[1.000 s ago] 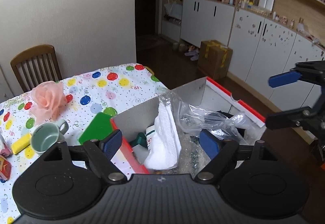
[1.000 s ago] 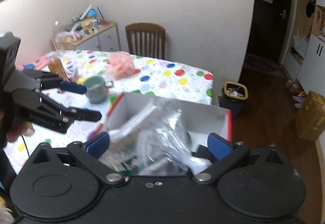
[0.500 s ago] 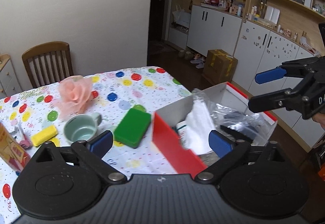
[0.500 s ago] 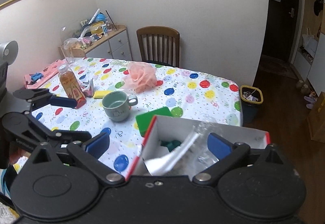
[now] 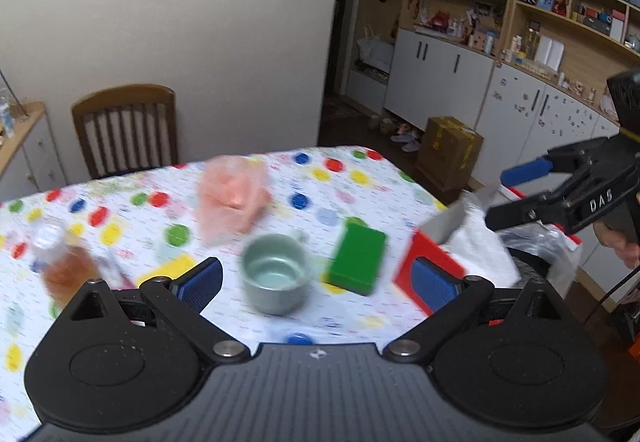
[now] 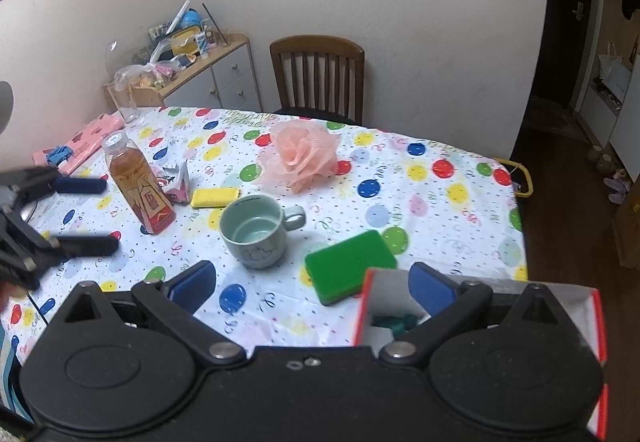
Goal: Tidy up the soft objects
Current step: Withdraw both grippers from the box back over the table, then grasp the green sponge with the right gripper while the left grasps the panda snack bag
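The left tool (image 5: 316, 282) stands wide open and holds nothing; between its blue pads one sees only the bench (image 5: 340, 177) and the green cup (image 5: 276, 274). The right tool (image 6: 312, 286) is also wide open and empty.

In the right wrist view, the bench with its dotted cloth carries several things. The pink mesh sponge (image 6: 302, 153), a soft thing, lies at about 12 o'clock from the cup (image 6: 256, 230), well apart from both tools. The yellow sponge (image 6: 214, 197) lies at 10 o'clock from the cup, just beside it. The green sponge (image 6: 350, 266) lies at 4 o'clock from the cup, and it is just beside the corner of the red and white box (image 6: 480, 294), which stands at the near right edge of the bench. Inside the box a dark green thing shows, but I cannot tell what it is. A tea bottle (image 6: 138, 189) stands upright at 9 o'clock from the cup.

In the left wrist view, which is blurred, a white cloth (image 5: 480, 250) and a clear plastic bag (image 5: 552, 246) lie in the box (image 5: 432, 258). The right tool (image 5: 508, 197) hovers above them, with its pads apart.
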Demonstrator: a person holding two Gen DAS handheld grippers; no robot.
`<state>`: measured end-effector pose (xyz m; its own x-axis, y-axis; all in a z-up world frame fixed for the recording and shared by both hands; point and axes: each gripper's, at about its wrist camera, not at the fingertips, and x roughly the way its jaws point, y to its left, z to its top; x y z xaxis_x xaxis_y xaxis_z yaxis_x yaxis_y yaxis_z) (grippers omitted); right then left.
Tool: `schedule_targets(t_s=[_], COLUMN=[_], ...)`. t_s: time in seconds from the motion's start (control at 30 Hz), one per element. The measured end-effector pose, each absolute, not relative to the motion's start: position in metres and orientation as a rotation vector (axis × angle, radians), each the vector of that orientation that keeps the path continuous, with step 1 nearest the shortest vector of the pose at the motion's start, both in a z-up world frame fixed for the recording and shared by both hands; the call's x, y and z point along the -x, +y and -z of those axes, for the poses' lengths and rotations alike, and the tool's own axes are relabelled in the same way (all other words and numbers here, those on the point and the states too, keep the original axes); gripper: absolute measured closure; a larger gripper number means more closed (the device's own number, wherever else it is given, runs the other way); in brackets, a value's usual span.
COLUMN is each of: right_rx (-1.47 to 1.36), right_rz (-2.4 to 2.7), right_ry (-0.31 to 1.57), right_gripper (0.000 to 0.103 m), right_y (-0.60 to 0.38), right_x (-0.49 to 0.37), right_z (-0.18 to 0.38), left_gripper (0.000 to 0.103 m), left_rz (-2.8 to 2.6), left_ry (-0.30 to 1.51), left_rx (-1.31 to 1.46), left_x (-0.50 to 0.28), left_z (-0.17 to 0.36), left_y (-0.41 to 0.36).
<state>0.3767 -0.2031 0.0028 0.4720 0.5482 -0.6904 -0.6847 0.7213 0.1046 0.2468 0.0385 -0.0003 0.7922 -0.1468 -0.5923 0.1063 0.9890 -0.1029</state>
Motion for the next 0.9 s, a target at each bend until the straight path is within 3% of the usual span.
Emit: schedule_targets(t_s=[0.6,0.9], right_rx=[0.244,0.193], right_rz=[-0.745,-0.62], right_ry=[0.849,0.918], right_gripper=[0.001,0.001], right_y=[-0.114,-0.107], right_x=[-0.397,-0.44], right_z=[0.011,0.024], left_gripper=[0.002,0.002], left_rz=[0.001,-0.022], left_ry=[0.572,0.664], left_rx=[-0.088,-0.13], left_x=[-0.268,-0.309], left_z=[-0.039,-0.001], left_y=[0.229,0.312])
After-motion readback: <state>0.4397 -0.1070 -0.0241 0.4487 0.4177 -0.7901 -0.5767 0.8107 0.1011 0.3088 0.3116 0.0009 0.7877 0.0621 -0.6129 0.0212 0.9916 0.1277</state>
